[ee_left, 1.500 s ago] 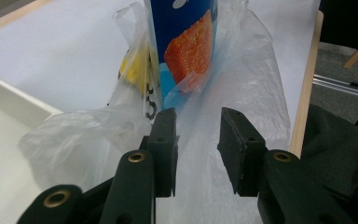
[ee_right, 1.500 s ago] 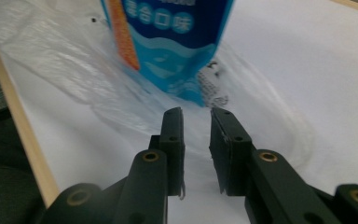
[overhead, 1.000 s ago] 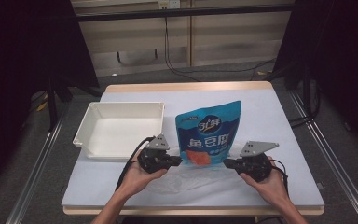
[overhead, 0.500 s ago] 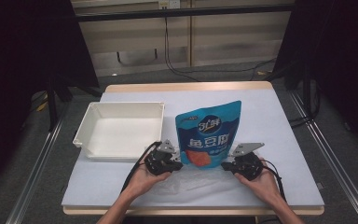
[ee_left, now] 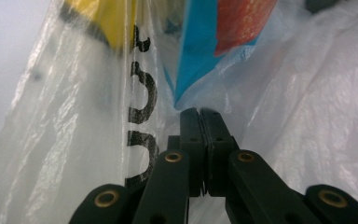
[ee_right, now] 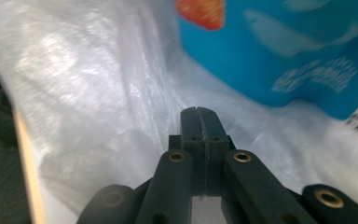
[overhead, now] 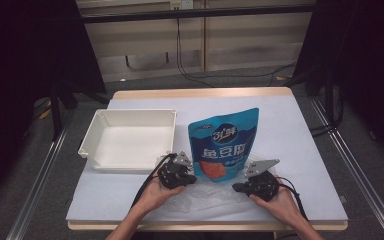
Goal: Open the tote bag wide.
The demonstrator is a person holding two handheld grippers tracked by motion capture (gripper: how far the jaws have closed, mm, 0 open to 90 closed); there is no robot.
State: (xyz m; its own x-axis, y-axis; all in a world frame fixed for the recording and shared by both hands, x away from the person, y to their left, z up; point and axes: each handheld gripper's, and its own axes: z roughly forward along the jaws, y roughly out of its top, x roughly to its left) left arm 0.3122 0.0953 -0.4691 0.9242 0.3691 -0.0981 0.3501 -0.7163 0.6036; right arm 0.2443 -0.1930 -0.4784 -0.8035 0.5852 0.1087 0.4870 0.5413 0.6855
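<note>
White tray [overhead: 130,137] at table's left holds nothing; blue snack pouch [overhead: 225,145] lies mid-table, its lower end inside a clear plastic bag [overhead: 205,192] at the near edge. Left gripper [overhead: 189,178] and right gripper [overhead: 237,188] each have jaws pressed together on the bag's film. Pale table [overhead: 290,130], dark curtained surroundings.
</note>
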